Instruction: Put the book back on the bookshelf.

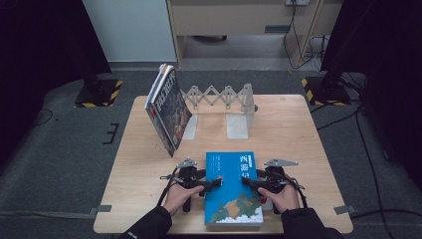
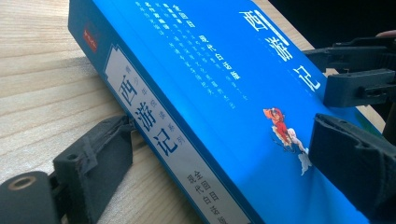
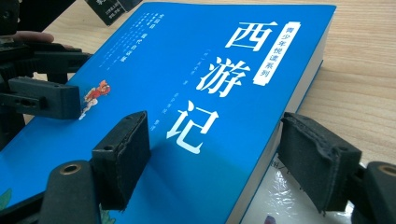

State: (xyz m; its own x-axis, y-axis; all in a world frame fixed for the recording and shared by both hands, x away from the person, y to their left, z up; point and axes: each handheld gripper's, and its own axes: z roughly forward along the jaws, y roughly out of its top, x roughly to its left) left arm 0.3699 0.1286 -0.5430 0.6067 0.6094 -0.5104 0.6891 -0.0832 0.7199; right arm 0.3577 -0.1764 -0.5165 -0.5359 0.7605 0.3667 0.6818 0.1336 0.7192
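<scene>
We work at a pale wooden table [image 1: 149, 164] where a thick blue paperback book with white Chinese title lettering [image 1: 233, 188] lies flat near our edge, between our two hands.

From the high view we see what the gripper cameras miss: a stack of dark-covered magazines [image 1: 167, 107] leaning tilted against a white folding lattice book rack [image 1: 224, 99] at the far side, well apart from the blue book.

The left gripper view looks along the book's spine, with its white label; one black jaw sits low on the table beside the spine, the other over the cover by the small red figure. The left gripper [image 2: 224, 163] thus straddles the spine edge with its jaws wide; we cannot see either pad pressing. The right gripper view shows the fore-edge of white pages instead, and a glossy white sheet [image 3: 275, 200] under the book's corner. The right gripper [image 3: 219, 158] straddles that edge, one jaw above the cover, one outside the pages, with a gap showing on both sides.

In the high view our left hand [image 1: 178, 196] and right hand [image 1: 284, 196] come in from the bottom, forearms in dark sleeves, both grippers pointing inward at the book's middle.

Bare table lies to the left and right of the book; its near end sits almost at the table's edge.
</scene>
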